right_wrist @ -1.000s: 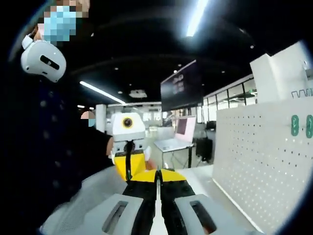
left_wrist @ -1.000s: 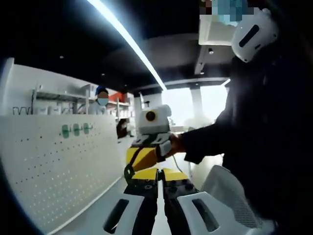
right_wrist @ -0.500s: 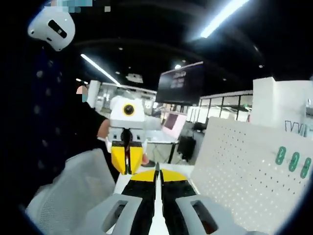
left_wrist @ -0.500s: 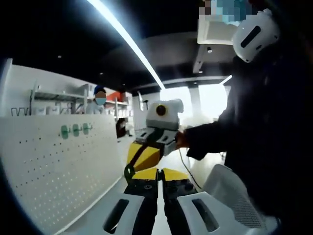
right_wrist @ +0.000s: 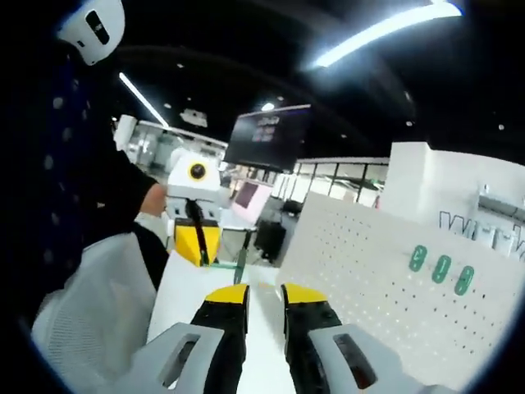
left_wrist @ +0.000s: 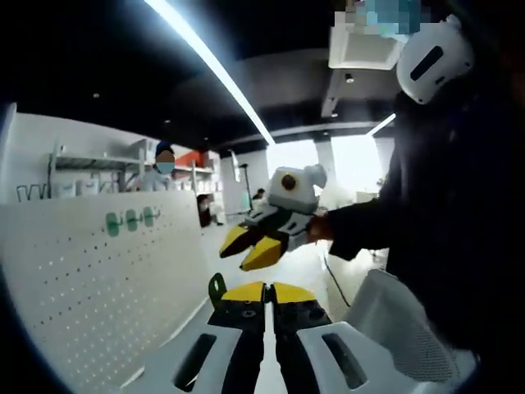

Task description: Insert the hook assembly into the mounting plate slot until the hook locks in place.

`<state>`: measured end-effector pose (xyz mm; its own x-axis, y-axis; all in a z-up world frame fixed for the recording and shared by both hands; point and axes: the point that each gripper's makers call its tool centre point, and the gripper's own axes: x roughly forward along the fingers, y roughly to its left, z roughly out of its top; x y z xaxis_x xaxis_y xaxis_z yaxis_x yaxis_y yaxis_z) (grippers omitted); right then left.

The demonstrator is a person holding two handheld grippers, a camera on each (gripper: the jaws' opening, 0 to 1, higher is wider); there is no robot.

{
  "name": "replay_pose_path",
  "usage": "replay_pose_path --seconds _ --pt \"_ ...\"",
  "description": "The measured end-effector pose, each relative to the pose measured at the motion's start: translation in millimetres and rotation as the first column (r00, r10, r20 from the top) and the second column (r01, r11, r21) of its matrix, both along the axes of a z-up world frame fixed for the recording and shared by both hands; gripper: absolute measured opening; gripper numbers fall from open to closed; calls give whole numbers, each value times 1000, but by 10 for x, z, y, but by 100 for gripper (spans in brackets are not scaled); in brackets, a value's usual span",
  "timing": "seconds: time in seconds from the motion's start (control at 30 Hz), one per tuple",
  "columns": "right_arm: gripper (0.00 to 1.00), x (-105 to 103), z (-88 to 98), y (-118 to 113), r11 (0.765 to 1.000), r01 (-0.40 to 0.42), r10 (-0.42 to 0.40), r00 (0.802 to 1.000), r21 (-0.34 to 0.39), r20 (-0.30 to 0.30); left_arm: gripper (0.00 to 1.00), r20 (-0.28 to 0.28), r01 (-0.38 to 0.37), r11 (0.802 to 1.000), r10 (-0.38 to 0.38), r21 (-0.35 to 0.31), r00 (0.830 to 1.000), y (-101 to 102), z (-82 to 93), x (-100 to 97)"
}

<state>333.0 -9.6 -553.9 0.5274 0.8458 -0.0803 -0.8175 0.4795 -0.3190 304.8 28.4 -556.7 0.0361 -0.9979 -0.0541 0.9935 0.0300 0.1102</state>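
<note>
White perforated pegboard panel [left_wrist: 90, 287] stands along the counter's edge. Your left gripper [left_wrist: 264, 300] pinches a green metal hook [left_wrist: 216, 288]; your right gripper [right_wrist: 264, 297] sits narrowly parted, holding nothing.

Views facing, pegboard [left_wrist: 98, 295] shared

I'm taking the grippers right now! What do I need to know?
Left gripper: fingers shut, with the green hook assembly sticking out beside their tips.
Right gripper: open, holding nothing, up in the air facing the left one.
White mounting plate: stands off to the side, apart from both grippers, with three green pieces on it near the top.
Done: the hook is in hand.
Left: carry it to the plate and push it into a slot until it locks.
</note>
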Motion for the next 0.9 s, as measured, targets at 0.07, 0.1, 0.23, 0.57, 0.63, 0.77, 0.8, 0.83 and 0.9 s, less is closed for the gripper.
replay_pose_path --seconds 0.07,0.1,0.23,0.57,0.63,0.77,0.8,0.83,0.9 --pt "25 -19 -17 -84 1000 30 -30 1000 -2 8 2 7 1 1000 -1 4 1000 -24 10 62" --pt "26 -28 -11 -138 999 50 -50 999 7 16 2 9 1 1000 -1 5 1000 -31 14 89" --pt "34 -39 -10 -328 992 127 -126 990 -3 54 2 28 0 1000 -1 17 1000 -79 51 245" --pt "48 -40 -99 -623 971 237 -237 971 4 39 2 100 -23 999 19 37 995 -237 290 819" --pt "55 -68 -112 -645 970 242 -243 970 28 17 2 112 -26 999 22 34 993 -266 348 914" --pt "62 -114 -135 -676 967 252 -253 968 35 4 2 135 -34 999 30 31 990 -329 463 1119" --pt "64 -116 -138 -687 965 257 -257 966 43 -7 2 138 -34 999 30 31 990 -350 487 1178" --pt "66 -116 -147 -697 964 261 -261 965 43 -15 2 140 -36 999 31 32 990 -366 498 1215" --pt "69 -110 -158 -729 961 273 -273 962 42 -18 2 139 -34 999 29 35 990 -400 512 1292"
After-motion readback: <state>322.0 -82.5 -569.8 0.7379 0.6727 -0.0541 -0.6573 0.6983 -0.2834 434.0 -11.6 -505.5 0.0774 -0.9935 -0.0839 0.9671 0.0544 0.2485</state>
